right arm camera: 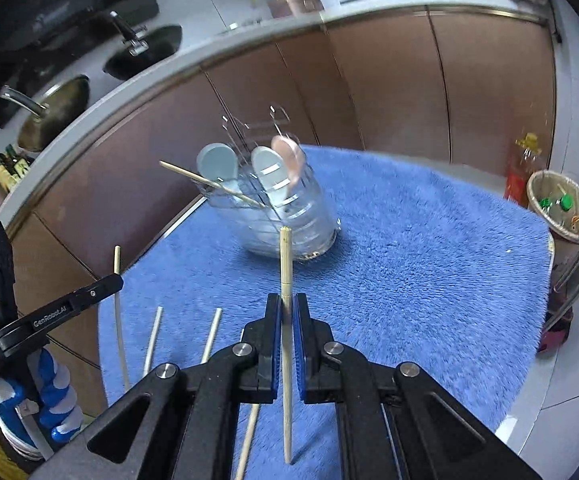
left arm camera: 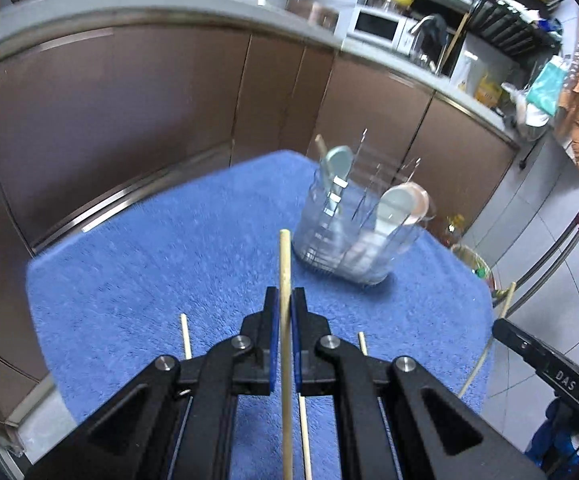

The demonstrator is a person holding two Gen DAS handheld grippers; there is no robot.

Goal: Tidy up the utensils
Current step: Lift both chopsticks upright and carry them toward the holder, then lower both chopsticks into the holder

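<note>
My left gripper (left arm camera: 285, 300) is shut on a wooden chopstick (left arm camera: 285, 264) that points forward above the blue towel (left arm camera: 149, 280). My right gripper (right arm camera: 286, 304) is shut on another wooden chopstick (right arm camera: 285, 260). A clear utensil holder (left arm camera: 353, 232) stands on the towel ahead and right of the left gripper. It holds pale blue and pink spoons (left arm camera: 401, 204). In the right wrist view the holder (right arm camera: 289, 216) stands ahead of the chopstick tip, with one chopstick (right arm camera: 209, 182) leaning in it. The left gripper (right arm camera: 69, 304) shows at the left there.
Loose chopsticks (right arm camera: 153, 340) lie on the towel near both grippers. Brown cabinets (left arm camera: 129, 120) and a grey counter stand behind the table. A bin (right arm camera: 561, 208) and a bottle stand on the floor to the right. A wok and a sink sit on the counter.
</note>
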